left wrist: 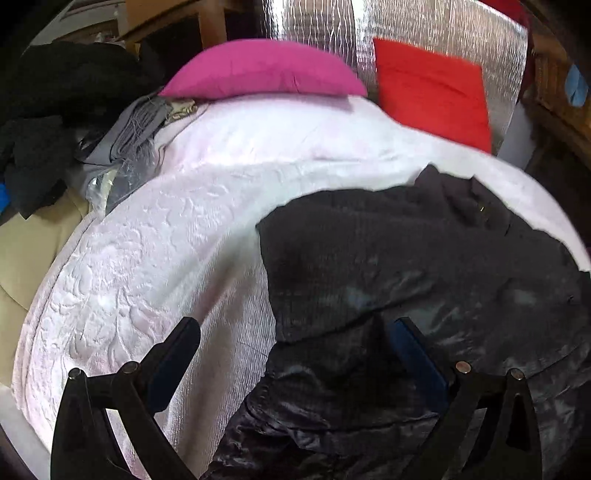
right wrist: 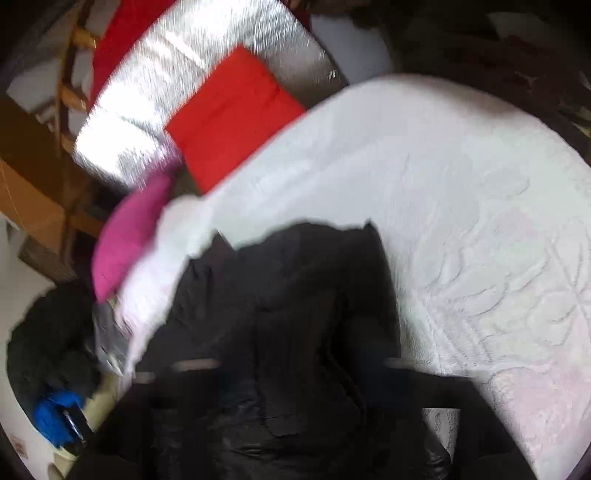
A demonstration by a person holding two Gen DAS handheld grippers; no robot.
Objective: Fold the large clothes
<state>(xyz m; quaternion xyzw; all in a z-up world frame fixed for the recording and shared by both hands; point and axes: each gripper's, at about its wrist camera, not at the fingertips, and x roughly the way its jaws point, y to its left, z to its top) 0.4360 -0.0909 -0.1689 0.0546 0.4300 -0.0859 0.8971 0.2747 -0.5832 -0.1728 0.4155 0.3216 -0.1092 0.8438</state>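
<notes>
A large black garment (left wrist: 424, 266) with a shiny lining lies rumpled on the white quilted bed (left wrist: 155, 258). My left gripper (left wrist: 295, 332) is open just above the garment's near edge; its right finger (left wrist: 417, 350) touches the cloth and its left finger (left wrist: 177, 350) is over the bed cover. In the blurred right wrist view the same garment (right wrist: 295, 314) fills the lower middle on the bed (right wrist: 461, 203). My right gripper's fingers are dark blurs against the black cloth, so I cannot tell how they stand.
A pink pillow (left wrist: 262, 70) and a red pillow (left wrist: 432, 92) lie at the bed's head against a silver foil panel (left wrist: 321, 33). A heap of dark clothes (left wrist: 55, 110) and grey cloth (left wrist: 129, 136) sits at the left edge. A blue item (right wrist: 55, 413) lies beside the bed.
</notes>
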